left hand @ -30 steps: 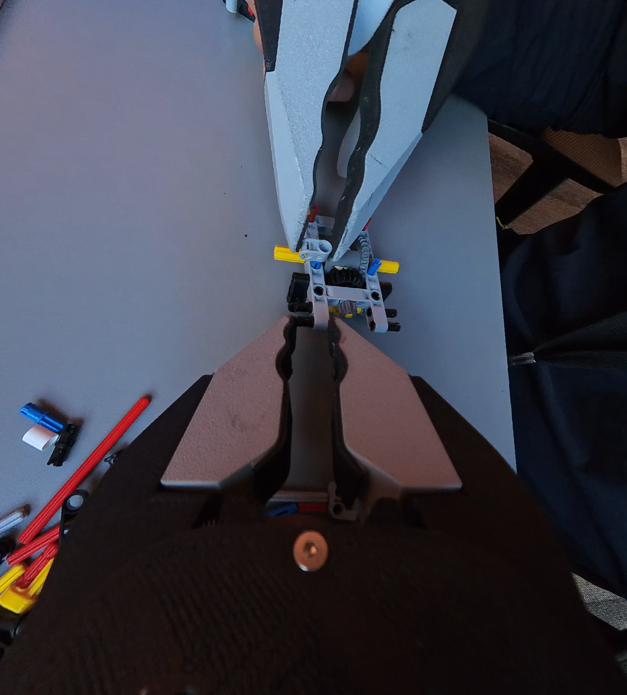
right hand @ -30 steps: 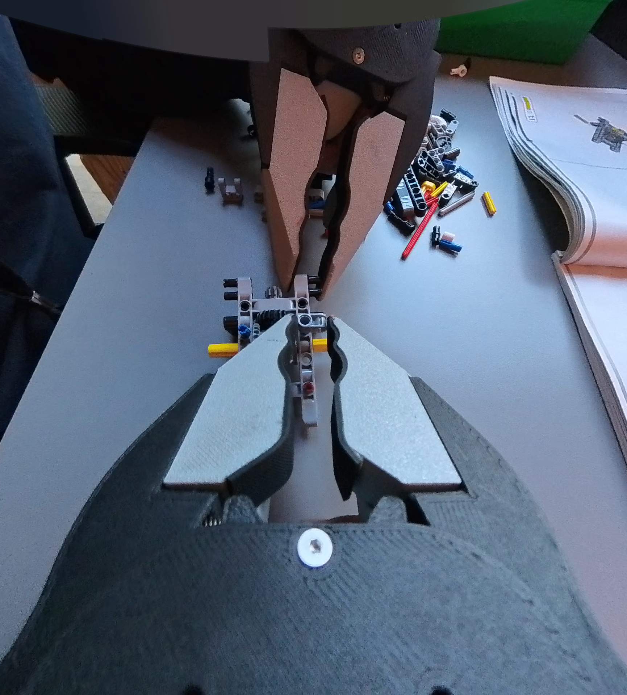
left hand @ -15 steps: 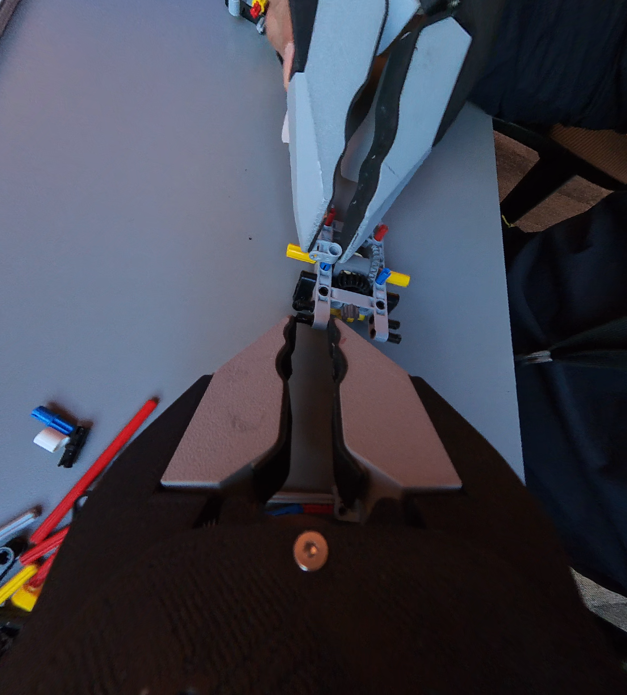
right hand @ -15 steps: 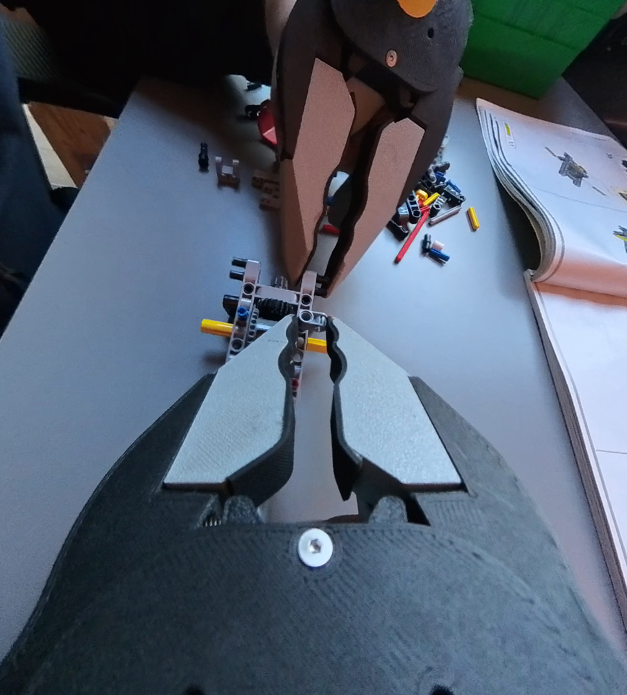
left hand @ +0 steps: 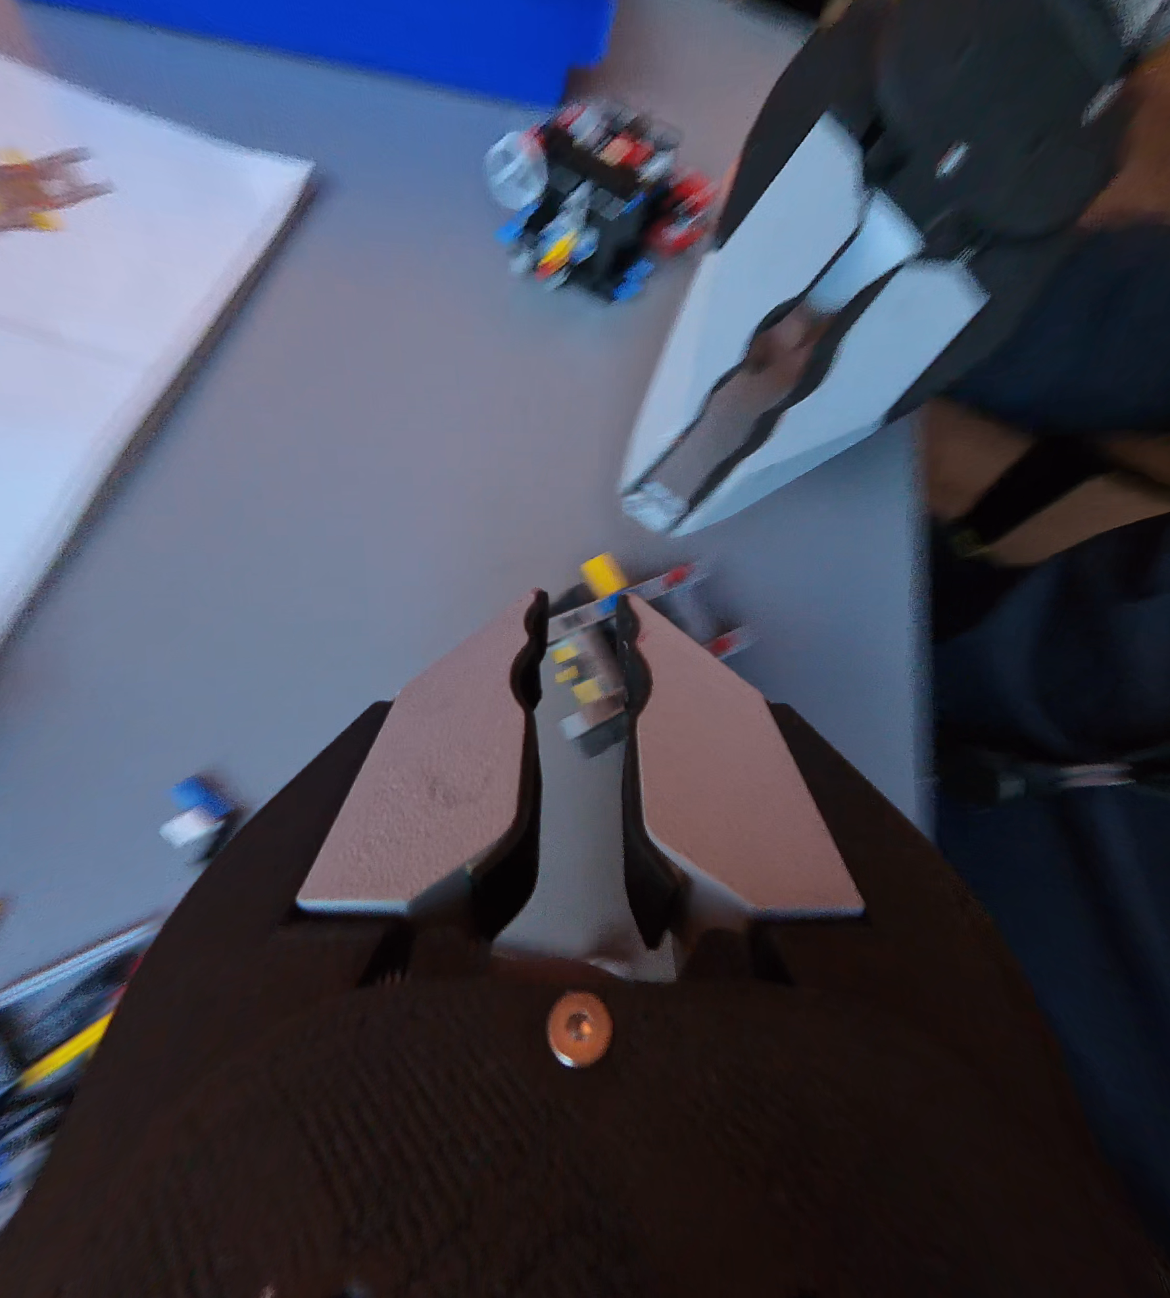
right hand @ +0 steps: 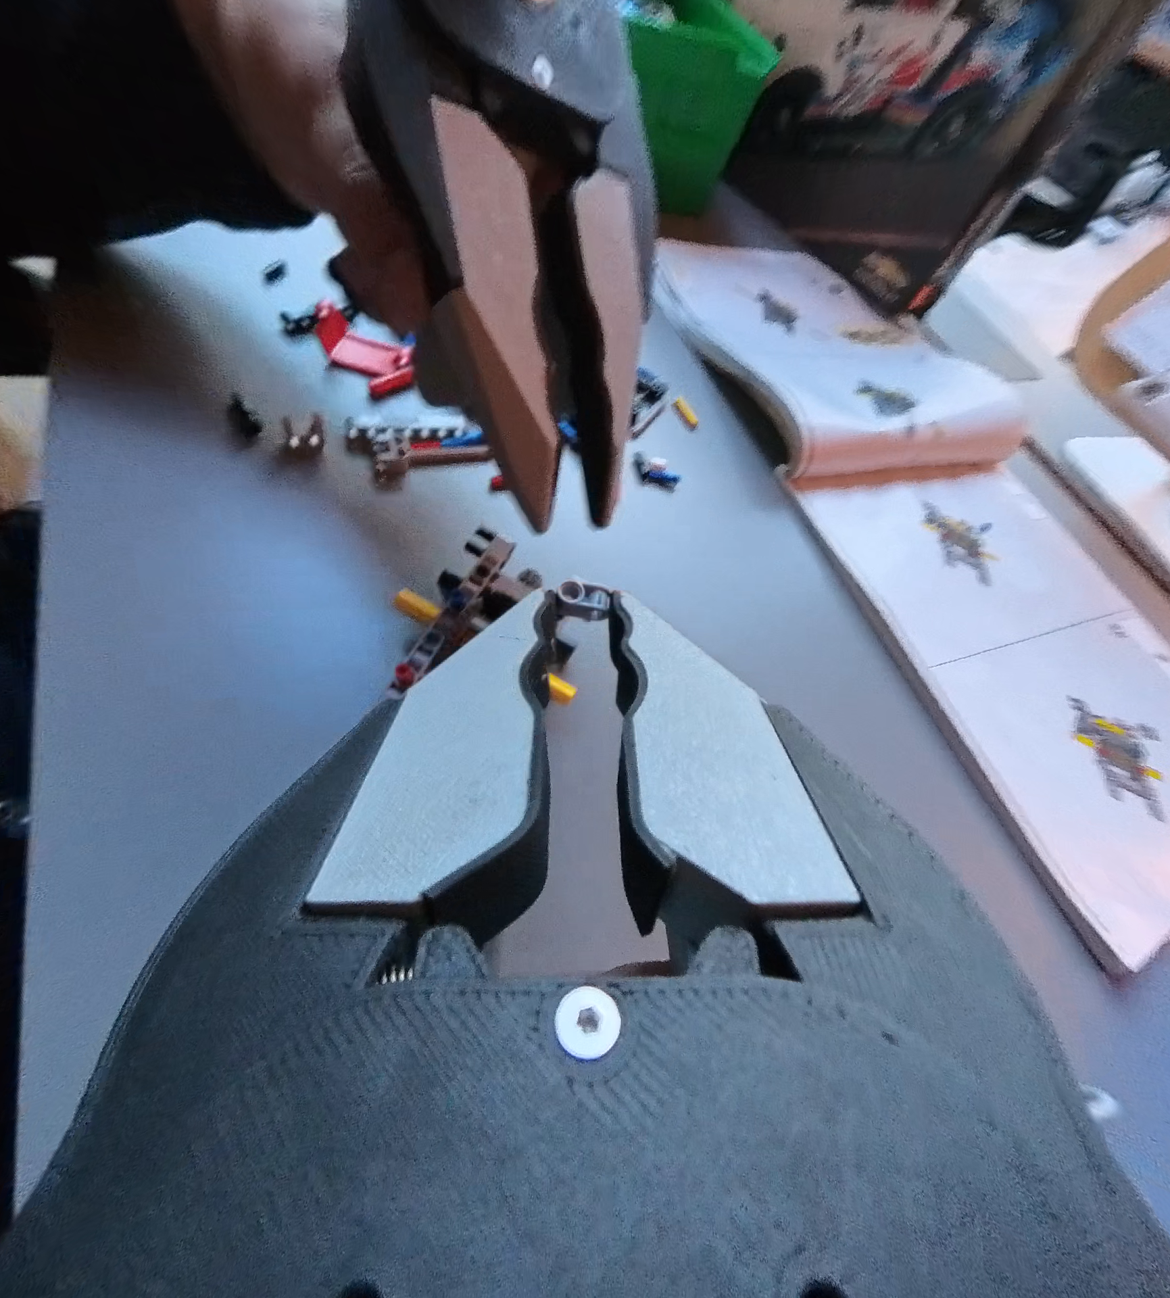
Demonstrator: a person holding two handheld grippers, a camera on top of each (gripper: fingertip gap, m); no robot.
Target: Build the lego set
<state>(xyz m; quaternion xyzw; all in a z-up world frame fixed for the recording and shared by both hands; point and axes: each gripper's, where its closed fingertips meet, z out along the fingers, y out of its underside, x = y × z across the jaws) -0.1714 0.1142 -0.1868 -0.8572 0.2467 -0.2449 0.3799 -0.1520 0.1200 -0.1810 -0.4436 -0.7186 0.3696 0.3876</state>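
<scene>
Above the grey table (right hand: 217, 632), both grippers tilt down: right (right hand: 578, 605) pinching a grey connector (right hand: 580, 602), left (right hand: 571, 523) bare, fingers apart.

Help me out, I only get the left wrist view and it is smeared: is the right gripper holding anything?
Observer: Yes. In the right wrist view the right gripper has its fingers closed on a small grey connector piece.
Operator: And the little model I see between my left fingers, is it held?
Observer: No. The left gripper hangs above the table with nothing between its fingers. The model lies on the table below and looks apart from them.
Operator: Anything behind the left gripper?
Observer: Red flat pieces lie on the table there.
</scene>
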